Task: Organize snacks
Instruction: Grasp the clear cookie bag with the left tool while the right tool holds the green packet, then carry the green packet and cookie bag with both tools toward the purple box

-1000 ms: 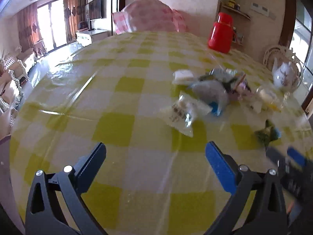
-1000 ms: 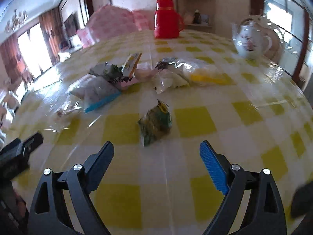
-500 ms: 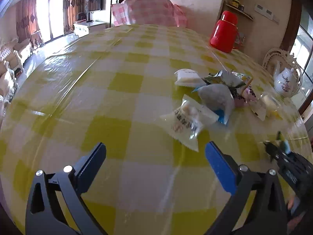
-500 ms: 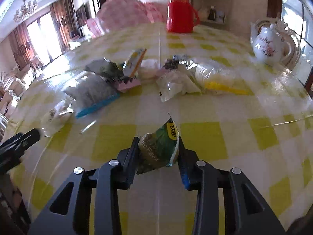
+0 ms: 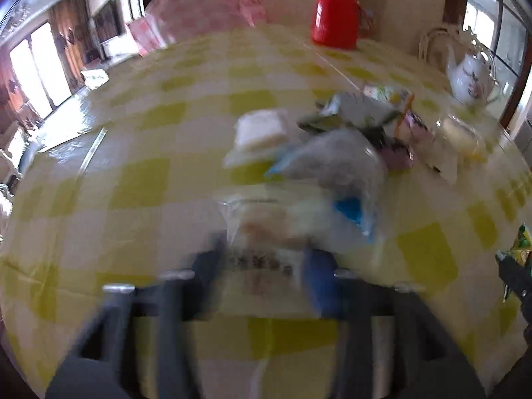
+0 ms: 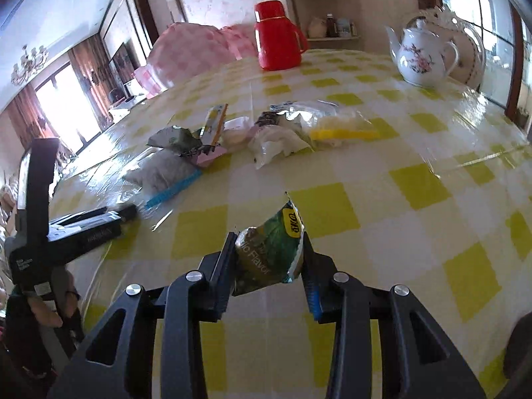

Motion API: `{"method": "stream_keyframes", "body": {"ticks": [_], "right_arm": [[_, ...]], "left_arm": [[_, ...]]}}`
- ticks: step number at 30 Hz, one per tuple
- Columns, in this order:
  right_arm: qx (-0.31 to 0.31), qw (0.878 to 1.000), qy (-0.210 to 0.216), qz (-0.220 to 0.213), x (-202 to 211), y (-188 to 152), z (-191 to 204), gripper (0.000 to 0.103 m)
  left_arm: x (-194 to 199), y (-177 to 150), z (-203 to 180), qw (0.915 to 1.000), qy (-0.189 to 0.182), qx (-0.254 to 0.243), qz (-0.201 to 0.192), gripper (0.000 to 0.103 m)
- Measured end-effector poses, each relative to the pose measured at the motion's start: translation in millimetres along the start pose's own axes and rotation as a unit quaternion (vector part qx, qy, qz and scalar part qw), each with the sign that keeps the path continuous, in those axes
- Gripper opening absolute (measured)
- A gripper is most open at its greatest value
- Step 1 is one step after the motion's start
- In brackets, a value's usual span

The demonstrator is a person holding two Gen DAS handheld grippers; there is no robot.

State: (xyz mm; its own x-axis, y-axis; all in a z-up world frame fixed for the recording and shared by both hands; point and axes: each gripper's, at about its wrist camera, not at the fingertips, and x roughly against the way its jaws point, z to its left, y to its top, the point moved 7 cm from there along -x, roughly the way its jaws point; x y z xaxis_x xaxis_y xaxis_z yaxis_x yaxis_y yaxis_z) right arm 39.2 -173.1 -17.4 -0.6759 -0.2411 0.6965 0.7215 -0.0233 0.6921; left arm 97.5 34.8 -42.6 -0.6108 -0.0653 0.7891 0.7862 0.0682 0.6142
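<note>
Your right claw (image 6: 268,259) is clamped on a small green foil packet (image 6: 269,249), crinkled, with a yellow oval label and pale lettering; it sits pinched upright between the two pads, lifted just above the counter (image 6: 415,232). Your left claw (image 5: 262,259) is closing around a clear, glossy plastic packet (image 5: 266,229) with pale contents and dark print. The packet lies between the pads on the counter, but the left wrist view is too smeared to show whether they press on it yet.

Just beyond that packet lies a grey, soft-looking pouch (image 5: 335,163) with a bright blue strip along one edge, touching a flat white square pack (image 5: 261,129). Behind these the rest of the snack pile (image 6: 259,129) is heaped together: a dull green foil wrapper, a pink flat pack, a narrow yellow-and-white sachet standing tilted, a crumpled white bag, and a clear bag holding something pale with a yellow band.

The counter is round and covered in a yellow-and-white checked cloth under a shiny transparent sheet that throws glare. At its far edge stand a red plastic flask (image 6: 277,36) with a handle and, well apart from it, a white porcelain teapot (image 6: 422,56) painted with pink flowers. A pink checked mesh cover (image 6: 196,53) sits at the back left.
</note>
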Motion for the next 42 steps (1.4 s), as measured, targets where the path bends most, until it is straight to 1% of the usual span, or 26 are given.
{"method": "stream_keyframes", "body": {"ticks": [2, 4, 11, 14, 17, 21, 29, 35, 37, 42], "right_arm": [[0.008, 1.0, 0.0, 0.002, -1.6, -1.8, 4.5, 0.037], [0.011, 1.0, -0.002, 0.004, -3.4, -3.2, 5.0, 0.037], [-0.006, 1.0, -0.001, 0.001, -1.1, -4.6, 1.4, 0.037], [-0.018, 1.0, 0.013, 0.004, 6.0, -13.8, 7.3, 0.037], [-0.008, 1.0, 0.014, -0.009, 19.9, -25.3, 19.0, 0.037], [-0.015, 0.999, 0.031, -0.021, 39.2, -41.5, 31.5, 0.037], [-0.039, 0.997, 0.055, -0.034, 66.1, -67.0, 43.3, 0.037], [-0.045, 0.996, 0.068, -0.024, 74.1, -79.8, 51.3, 0.037], [-0.047, 0.996, 0.077, -0.02, 78.0, -86.1, 56.0, 0.037], [-0.029, 0.995, 0.094, -0.007, 86.4, -100.7, 74.1, 0.037]], "left_arm": [[6.2, -3.9, 3.8, 0.9989, -0.041, 0.023, -0.008, 0.039], [10.2, -7.1, 7.7, 0.9977, -0.053, 0.04, -0.013, 0.038], [31.2, -17.4, 7.5, 0.9954, -0.063, 0.058, -0.044, 0.038], [42.5, -23.6, 4.5, 0.9943, -0.07, 0.062, -0.051, 0.038], [56.6, -32.4, 2.7, 0.9927, -0.077, 0.068, -0.062, 0.038], [75.1, -48.0, -2.1, 0.9921, -0.083, 0.062, -0.071, 0.038], [109.4, -85.0, -11.4, 0.9942, -0.067, 0.017, -0.083, 0.039], [133.4, -105.7, -12.5, 0.9945, -0.068, -0.008, -0.078, 0.039], [142.2, -115.6, -10.4, 0.9951, -0.062, -0.023, -0.074, 0.039], [163.3, -138.4, 8.9, 0.9957, -0.058, -0.035, -0.064, 0.039]]}}
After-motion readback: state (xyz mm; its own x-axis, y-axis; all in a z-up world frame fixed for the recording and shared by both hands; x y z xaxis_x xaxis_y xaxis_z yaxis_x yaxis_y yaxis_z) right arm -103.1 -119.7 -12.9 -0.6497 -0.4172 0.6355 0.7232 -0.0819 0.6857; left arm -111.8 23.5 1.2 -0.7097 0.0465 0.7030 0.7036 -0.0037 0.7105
